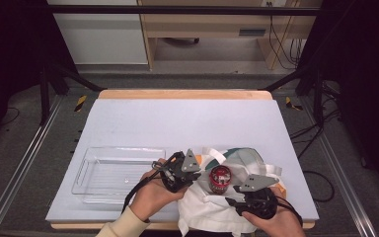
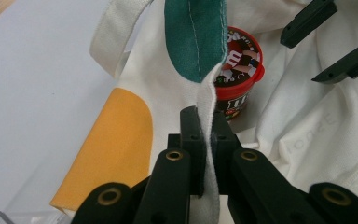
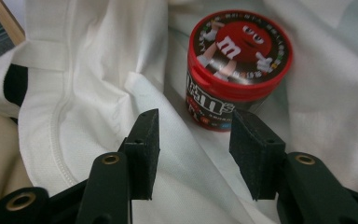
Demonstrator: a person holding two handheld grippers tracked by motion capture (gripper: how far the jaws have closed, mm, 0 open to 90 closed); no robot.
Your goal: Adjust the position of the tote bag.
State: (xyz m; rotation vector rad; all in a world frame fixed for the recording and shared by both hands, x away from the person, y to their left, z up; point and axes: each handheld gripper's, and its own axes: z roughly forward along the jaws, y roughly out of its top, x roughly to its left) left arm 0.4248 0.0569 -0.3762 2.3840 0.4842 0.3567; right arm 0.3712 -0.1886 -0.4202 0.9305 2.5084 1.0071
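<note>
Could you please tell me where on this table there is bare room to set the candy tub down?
The far half of the table, beyond the clear tray and the white tote bag, is bare. The tray itself looks empty. The near right is crowded: the bag, the M&M's tub, the left gripper pinching the bag's edge, and the right gripper.

the bag point(image 2: 307, 121) is soft woven cloth, matt cream, with stitched seams and flat patches of green point(image 2: 193, 37) and yellow point(image 2: 116, 149). the candy tub point(image 3: 235, 60) is glossy plastic, its red lid smooth under a shiny printed label. both grippers, left point(image 2: 205, 130) and right point(image 3: 198, 149), are matt black plastic with brass-coloured rivets. the tray point(image 1: 103, 170) is clear, shiny plastic. the bench point(image 1: 177, 118) has a smooth, matt pale cover edged in bare wood.
</note>
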